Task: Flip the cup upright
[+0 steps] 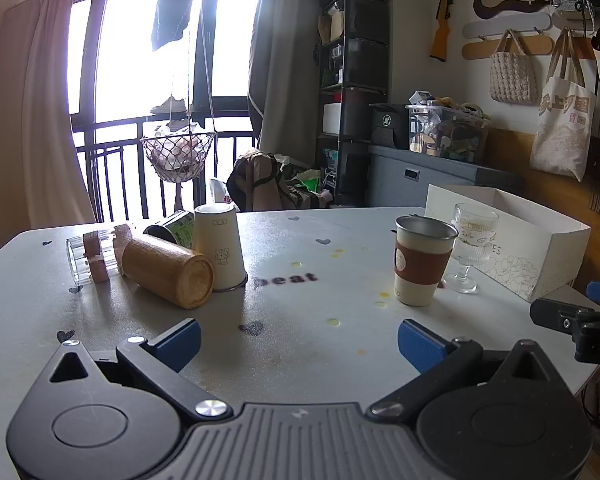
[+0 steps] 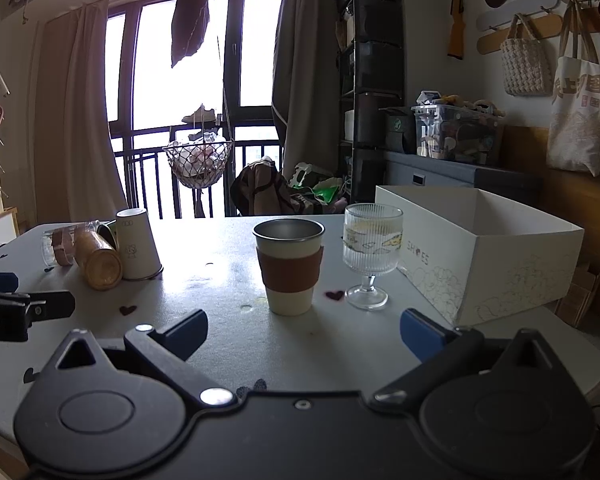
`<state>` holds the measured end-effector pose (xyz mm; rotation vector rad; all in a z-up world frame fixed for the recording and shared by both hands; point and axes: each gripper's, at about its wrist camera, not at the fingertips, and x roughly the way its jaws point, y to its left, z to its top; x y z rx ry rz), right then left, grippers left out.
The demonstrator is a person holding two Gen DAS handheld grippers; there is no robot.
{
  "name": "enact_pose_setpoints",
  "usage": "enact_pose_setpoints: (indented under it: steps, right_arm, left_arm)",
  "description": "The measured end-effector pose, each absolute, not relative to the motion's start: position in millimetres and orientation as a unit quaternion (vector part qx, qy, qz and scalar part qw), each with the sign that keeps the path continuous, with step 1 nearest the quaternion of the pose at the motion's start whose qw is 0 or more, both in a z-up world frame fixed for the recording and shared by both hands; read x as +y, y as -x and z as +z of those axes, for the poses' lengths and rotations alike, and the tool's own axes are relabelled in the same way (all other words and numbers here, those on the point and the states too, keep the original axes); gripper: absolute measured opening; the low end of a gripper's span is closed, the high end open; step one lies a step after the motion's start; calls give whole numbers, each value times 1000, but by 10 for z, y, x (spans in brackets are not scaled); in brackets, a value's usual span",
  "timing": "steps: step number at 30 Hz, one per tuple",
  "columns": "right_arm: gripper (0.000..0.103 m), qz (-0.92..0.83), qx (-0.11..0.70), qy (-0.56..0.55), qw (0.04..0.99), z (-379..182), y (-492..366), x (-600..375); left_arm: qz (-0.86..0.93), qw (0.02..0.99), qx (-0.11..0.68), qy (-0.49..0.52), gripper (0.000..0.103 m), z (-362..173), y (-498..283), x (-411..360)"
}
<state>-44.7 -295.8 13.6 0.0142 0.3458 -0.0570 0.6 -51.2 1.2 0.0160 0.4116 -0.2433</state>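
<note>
At left of centre in the left wrist view, a white paper cup [image 1: 219,246] is seen standing mouth-down on the grey table [image 1: 300,344], base uppermost. It is judged the cup to be flipped, though others lie tipped beside it. Touching its left side, a wooden cylinder [image 1: 168,272] lies on its side; behind are a green-printed can [image 1: 172,229] and a clear tumbler [image 1: 85,254] with brown bands, both tipped over. At right of frame a sleeved steel cup [image 1: 422,266] and a ribbed stemmed glass [image 1: 470,250] already stand upright, just beside a white box [image 1: 540,248].

The left gripper [image 1: 299,342] is held wide, nothing between its blue pads, low in the frame and well short of the cup. The right gripper [image 2: 304,334] is likewise spread wide and empty, facing the sleeved cup.

Handling, as judged: the paper cup is probably very light, thin-walled and easily crushed; the tapered wall may slip upward under squeeze. A gentle hold across mid-body is advised, from the right side, since the cylinder crowds the left. The rim on the table is likely the stiffest part but is not reachable.
</note>
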Motion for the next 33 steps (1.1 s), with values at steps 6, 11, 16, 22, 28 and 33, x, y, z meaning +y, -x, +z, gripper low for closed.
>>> enact_pose_setpoints:
  steps: [6,11,16,22,28,33]
  right_arm:
    - [103,-28,172,-6,985,133,450,-2957]
    - [103,-27,172,-4,985,134,464,-2949]
    - [103,-26,172,-3,985,133,477,-2949]
    - [103,-25,172,-1,985,138,486,-2942]
    - [103,-25,173,1,985,144,486,-2943]
    - [103,-23,173,3,985,140,488,-2940]
  left_arm:
    - [-121,972,204,-7,103,10,-8,-510]
    - [-121,972,204,-7,103,21,0,-519]
    - [-120,971,204,-7,103,18,-2,-516]
    - [-121,971,204,-7,103,22,4,-518]
    - [-121,971,204,-7,103,19,1,-516]
    - [-122,971,204,-7,103,19,3,-519]
